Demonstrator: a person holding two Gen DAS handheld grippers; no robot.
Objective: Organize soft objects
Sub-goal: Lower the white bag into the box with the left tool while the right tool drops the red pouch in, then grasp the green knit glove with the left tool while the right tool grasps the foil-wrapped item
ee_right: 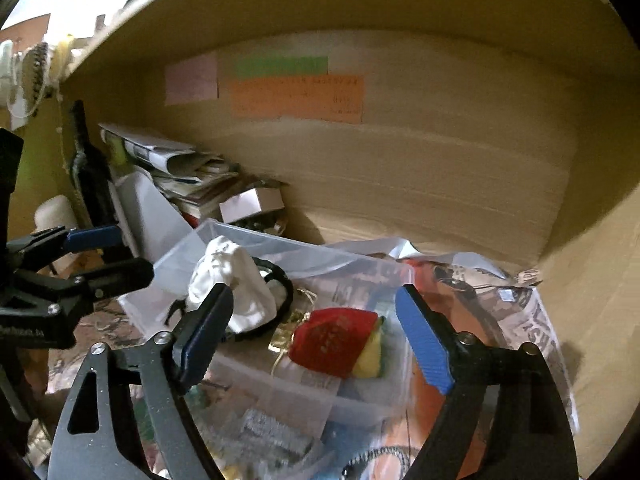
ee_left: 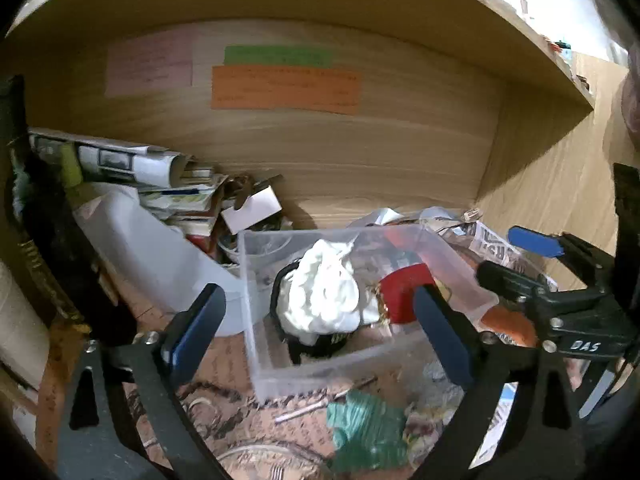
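A clear plastic box (ee_left: 360, 300) sits on a messy surface (ee_left: 224, 364) inside a wooden shelf space. In the box lies a crumpled white cloth (ee_left: 324, 296) with a black band (ee_left: 280, 280) around it. Beside the cloth, also in the box, is a soft red thing (ee_right: 334, 340) with a yellow and green end. The left hand-held gripper (ee_left: 316, 340) is spread wide, with nothing between its blue pads. It hangs in front of the box, with one finger to the left of it and the other in front of the right part. The right hand-held gripper (ee_right: 316, 340) is spread wide too and holds nothing. It hangs close over the box, with the red thing showing between its fingers. A scrunched green cloth (ee_left: 364, 432) lies on the surface just in front of the box. Newspaper (ee_right: 532, 320) lies to the right of the box. A pile of papers (ee_left: 176, 188) leans at the back left. Orange, green and pink notes (ee_left: 284, 88) stick to the back wall.
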